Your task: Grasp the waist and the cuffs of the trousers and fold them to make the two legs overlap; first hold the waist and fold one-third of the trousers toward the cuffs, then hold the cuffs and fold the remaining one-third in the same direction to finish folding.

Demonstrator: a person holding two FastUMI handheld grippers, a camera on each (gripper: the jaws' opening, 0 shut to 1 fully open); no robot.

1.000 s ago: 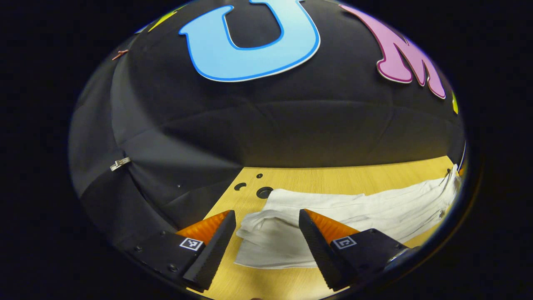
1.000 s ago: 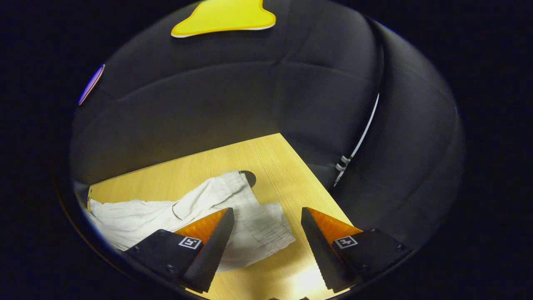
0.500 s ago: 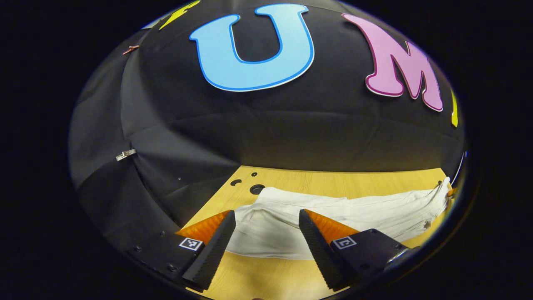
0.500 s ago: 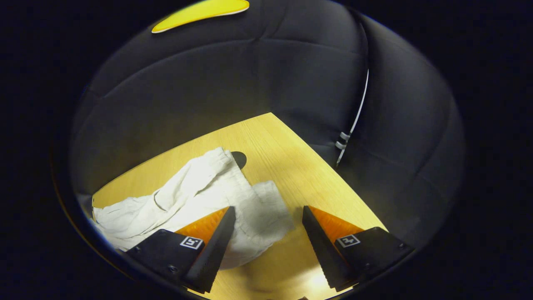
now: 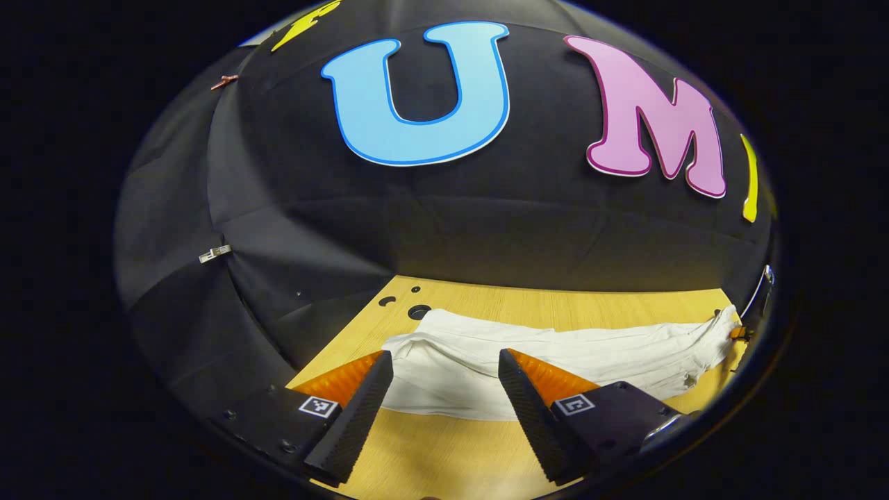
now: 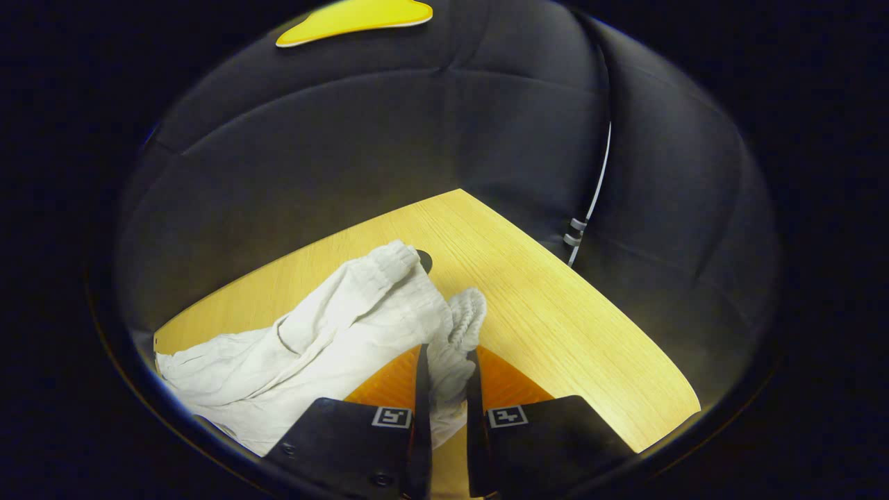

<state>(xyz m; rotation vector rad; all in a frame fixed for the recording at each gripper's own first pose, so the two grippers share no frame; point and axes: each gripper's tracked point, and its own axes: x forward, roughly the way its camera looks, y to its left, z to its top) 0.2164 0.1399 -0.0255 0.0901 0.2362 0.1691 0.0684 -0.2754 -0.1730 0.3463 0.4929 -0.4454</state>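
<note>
A: In the left gripper view, what is seen?

B: The left gripper (image 5: 444,399) is held wide apart and empty above the cuff end of the white trousers (image 5: 555,354), which are stretched along the wooden bench (image 5: 569,305) toward its far right edge. The cloth looks thin, creased and limp.

A: And in the right gripper view?

B: The right gripper (image 6: 444,389) is pinched on the gathered waist (image 6: 455,333), ruffled like elastic, near the bench corner. The opening leg-overlap fold is judged in hand; next, the cuffs must be gripped.
</note>
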